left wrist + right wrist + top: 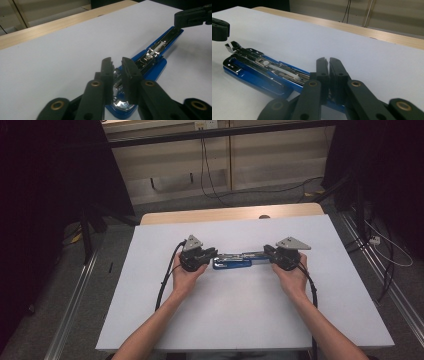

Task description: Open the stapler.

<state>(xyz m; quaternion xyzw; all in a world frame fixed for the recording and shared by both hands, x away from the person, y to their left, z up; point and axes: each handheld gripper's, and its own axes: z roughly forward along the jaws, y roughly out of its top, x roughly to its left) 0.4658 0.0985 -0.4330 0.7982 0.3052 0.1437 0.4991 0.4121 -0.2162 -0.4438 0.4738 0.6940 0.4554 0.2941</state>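
A blue stapler (231,262), swung open with its metal magazine showing, lies near the middle of the white table (240,320), lengthwise between the side edges. The left gripper (214,254) pinches one end with its fingers (130,75). The right gripper (267,253) has its fingers (337,75) pinching the opposite end.

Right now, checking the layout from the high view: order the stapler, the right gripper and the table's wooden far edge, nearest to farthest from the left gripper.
1. Stapler, just beside the left gripper.
2. Right gripper, at the stapler's other end.
3. Wooden far edge, beyond the white sheet.
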